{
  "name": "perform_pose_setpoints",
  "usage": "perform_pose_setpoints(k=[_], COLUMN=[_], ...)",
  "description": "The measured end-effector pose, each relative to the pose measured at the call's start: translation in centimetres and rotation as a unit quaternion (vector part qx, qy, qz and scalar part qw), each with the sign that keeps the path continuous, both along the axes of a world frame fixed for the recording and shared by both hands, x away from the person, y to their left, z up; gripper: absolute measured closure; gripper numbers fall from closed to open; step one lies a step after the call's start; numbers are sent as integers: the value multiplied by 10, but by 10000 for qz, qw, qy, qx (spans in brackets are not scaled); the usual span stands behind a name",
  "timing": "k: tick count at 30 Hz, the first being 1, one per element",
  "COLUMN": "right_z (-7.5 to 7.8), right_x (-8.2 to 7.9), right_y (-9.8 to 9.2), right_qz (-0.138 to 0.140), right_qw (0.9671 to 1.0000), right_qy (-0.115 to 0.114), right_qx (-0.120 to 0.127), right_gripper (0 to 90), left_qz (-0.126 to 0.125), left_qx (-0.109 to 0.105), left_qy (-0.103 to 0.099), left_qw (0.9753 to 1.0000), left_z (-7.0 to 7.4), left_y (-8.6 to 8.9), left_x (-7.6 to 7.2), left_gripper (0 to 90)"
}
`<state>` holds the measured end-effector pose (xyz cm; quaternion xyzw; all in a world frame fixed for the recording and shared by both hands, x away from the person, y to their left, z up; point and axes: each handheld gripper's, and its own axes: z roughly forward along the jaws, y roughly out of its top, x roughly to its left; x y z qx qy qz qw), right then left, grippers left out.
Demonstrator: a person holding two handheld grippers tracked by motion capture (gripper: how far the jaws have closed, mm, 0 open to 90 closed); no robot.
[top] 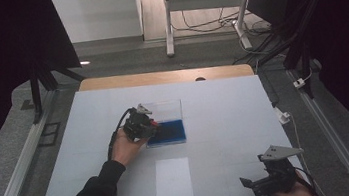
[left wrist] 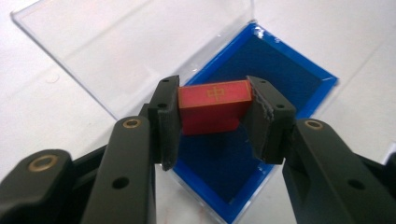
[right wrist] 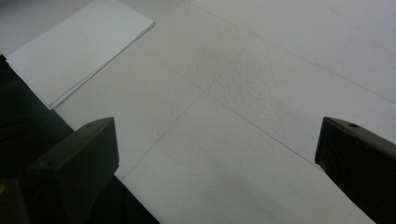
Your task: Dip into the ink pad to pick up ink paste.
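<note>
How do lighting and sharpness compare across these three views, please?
High view: dim, surroundings almost black, blue box small and soft. Left gripper view: bright, red block sharp, the near jaws blurred. Right gripper view: greyish, shadowed, white pad soft.

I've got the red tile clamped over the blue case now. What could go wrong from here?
1. The left gripper holds the red tile only by its short ends, at the pad tips; it might twist or slip free if the grip eases.
2. The clear lid stands open just behind the blue-lined case; a forward push could knock it or shift the light case.
3. The right gripper sits open far off near the table's edge, so nothing steadies the case.
</note>
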<state>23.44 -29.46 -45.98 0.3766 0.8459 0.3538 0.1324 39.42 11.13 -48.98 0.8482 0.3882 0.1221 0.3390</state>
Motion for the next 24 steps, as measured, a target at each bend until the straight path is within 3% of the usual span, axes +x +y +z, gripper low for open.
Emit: perform_pose_setpoints(k=[24], right_z=[0], right_x=[0], right_y=[0], right_qz=[12], right_qw=[10000], right_qy=[-3], right_qx=[18], right_gripper=[0], left_qz=[-564], left_qx=[-293], left_qy=[-105], left_qw=[9979], left_z=[22], left_y=[2], left_x=[-44], left_gripper=[578])
